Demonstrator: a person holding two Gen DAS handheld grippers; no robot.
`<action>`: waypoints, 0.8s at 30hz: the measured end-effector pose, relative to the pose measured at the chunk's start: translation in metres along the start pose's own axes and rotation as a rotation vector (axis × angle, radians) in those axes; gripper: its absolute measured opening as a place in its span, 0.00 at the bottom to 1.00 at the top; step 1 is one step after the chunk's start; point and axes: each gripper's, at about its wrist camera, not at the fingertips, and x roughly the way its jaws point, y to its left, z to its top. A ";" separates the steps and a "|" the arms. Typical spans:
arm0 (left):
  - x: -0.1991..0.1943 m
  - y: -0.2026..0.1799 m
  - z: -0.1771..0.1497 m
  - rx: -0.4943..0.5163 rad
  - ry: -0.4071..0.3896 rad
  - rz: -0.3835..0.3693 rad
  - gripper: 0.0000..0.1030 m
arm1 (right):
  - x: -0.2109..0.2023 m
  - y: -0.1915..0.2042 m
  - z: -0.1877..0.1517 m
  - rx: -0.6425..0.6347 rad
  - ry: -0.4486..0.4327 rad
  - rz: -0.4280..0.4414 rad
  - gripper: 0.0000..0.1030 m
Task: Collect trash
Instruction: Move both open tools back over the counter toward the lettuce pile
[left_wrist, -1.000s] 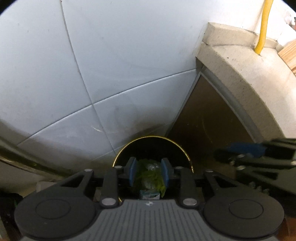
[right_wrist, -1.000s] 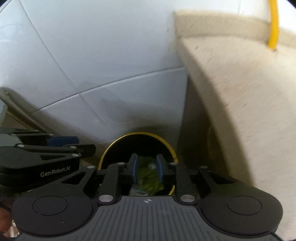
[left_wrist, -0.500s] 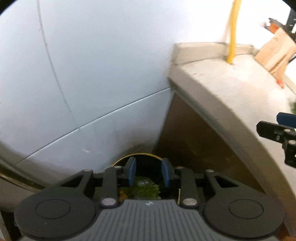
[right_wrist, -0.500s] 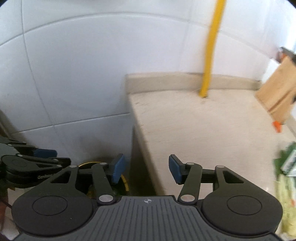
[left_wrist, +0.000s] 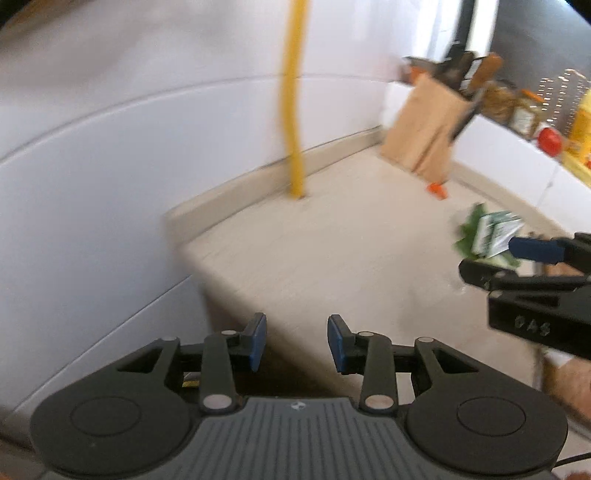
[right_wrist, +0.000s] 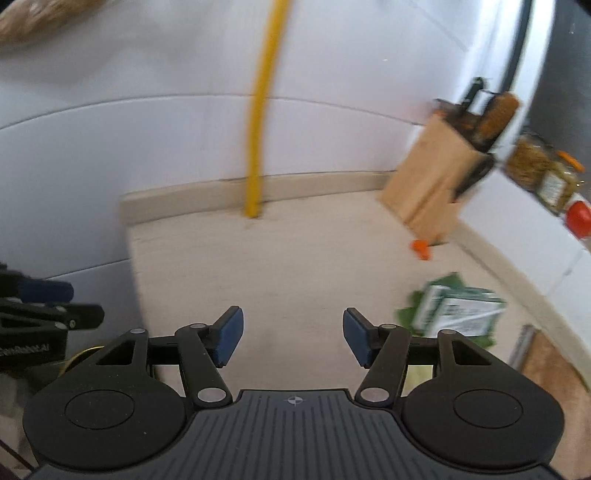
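Note:
A crumpled green and white packet lies on the beige counter, to the right of my right gripper. That gripper hovers over the counter, its jaws opening with nothing between them. In the left wrist view the same packet sits just beyond the right gripper. My left gripper hangs over the counter's left edge, jaws opening and empty. A sliver of the bin's yellow rim shows low on the left, beside the left gripper.
A yellow pipe runs up the white tiled wall. A wooden knife block stands at the back right with a small orange piece before it. Jars and a red item sit on a ledge.
Both grippers held green trash over the bin a second ago, then let it go. They have risen from the bin to counter height with wider jaws.

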 end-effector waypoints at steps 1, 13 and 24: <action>0.001 -0.008 0.004 0.013 -0.006 -0.015 0.29 | -0.001 -0.007 -0.001 0.003 -0.004 -0.020 0.65; 0.035 -0.083 0.036 0.143 0.006 -0.145 0.29 | 0.001 -0.083 -0.015 0.082 0.015 -0.175 0.66; 0.052 -0.116 0.045 0.205 0.034 -0.211 0.29 | 0.006 -0.108 -0.026 0.111 0.052 -0.232 0.66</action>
